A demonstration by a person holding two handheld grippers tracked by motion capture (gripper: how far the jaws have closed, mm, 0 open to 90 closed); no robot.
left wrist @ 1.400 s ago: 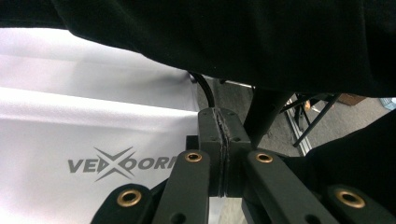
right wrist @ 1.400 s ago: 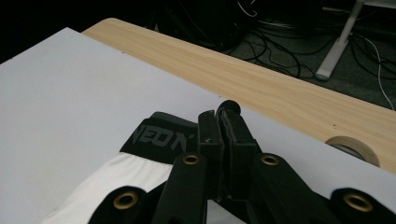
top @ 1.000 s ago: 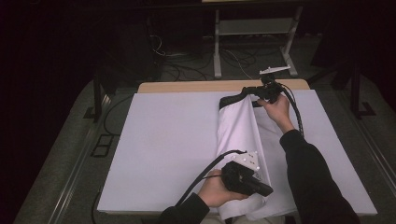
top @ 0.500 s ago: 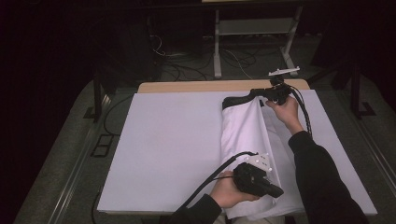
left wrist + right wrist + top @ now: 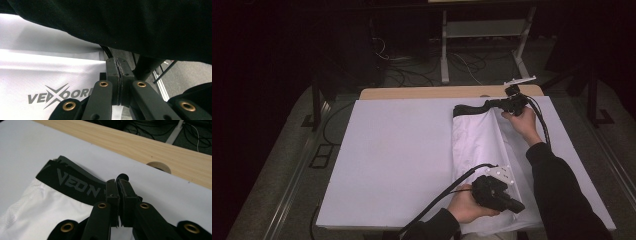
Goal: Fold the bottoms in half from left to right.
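White shorts (image 5: 474, 145) with a black waistband (image 5: 467, 109) lie lengthwise on the right half of the white-covered table (image 5: 397, 150). At the far end my right gripper (image 5: 492, 104) is shut on the waistband, whose grey lettering (image 5: 75, 186) runs off to the left of the closed jaws (image 5: 119, 192). At the near end my left gripper (image 5: 517, 207) is shut on the white leg fabric. In the left gripper view its jaws (image 5: 119, 75) are pressed together beside a grey logo (image 5: 57, 95) on the cloth, under a dark sleeve (image 5: 125, 22).
A bare wooden strip (image 5: 432, 92) with a round hole (image 5: 158, 166) runs along the table's far edge. Behind it on the dark floor stand a light metal frame (image 5: 482, 30) and loose cables (image 5: 397, 60). The cover's left half is bare.
Both hands have shifted to the right and sunk a little, taking the shorts with them. The fabric now lies lower and flatter on the cover. Both grips are unchanged.
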